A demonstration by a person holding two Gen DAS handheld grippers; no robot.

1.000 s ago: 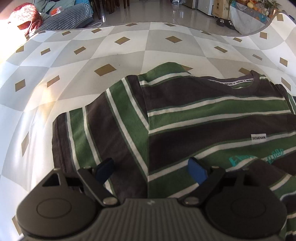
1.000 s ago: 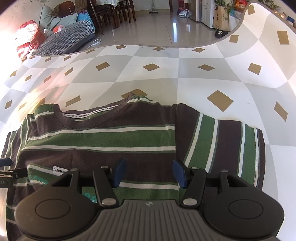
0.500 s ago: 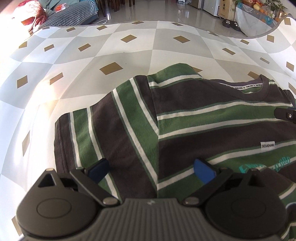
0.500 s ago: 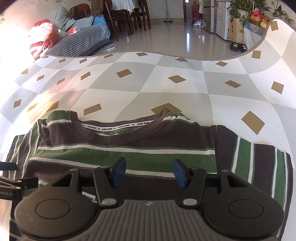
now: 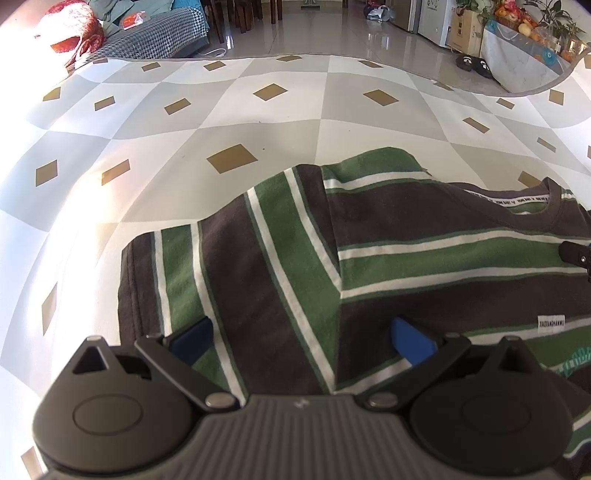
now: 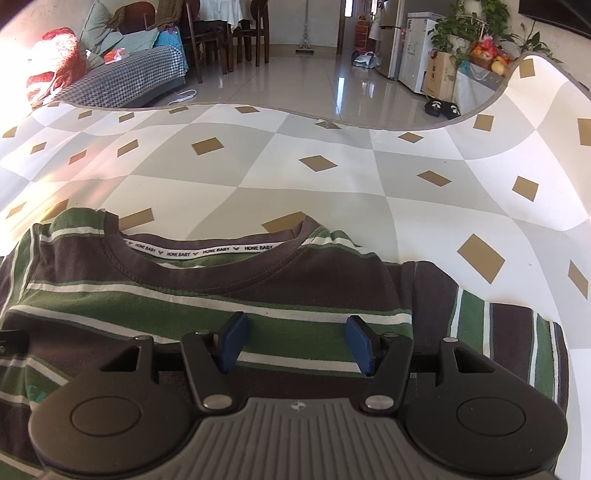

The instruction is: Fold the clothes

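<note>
Since a second ago both grippers have slid toward the collar. Striped T-shirt (image 6: 229, 291) lies flat on the checked cloth (image 6: 332, 177), collar pointing away, long axis running toward the cameras. Left gripper (image 5: 301, 341) hangs wide open, empty, over the left sleeve; right gripper (image 6: 295, 343) open, empty, below the neckline.

a: what's under everything?
b: a checked cloth (image 6: 332, 184), white and grey squares with small tan diamonds.
a: and past its far edge?
b: glossy floor tiles (image 6: 314, 81). at eleven o'clock a houndstooth sofa (image 6: 122, 85) with a red bundle (image 6: 51, 59); dark chairs (image 6: 229, 33) at twelve.
a: to the right?
b: at one o'clock black slippers (image 6: 441, 108), a fruit pile (image 6: 489, 55), leafy plants (image 6: 461, 26).
</note>
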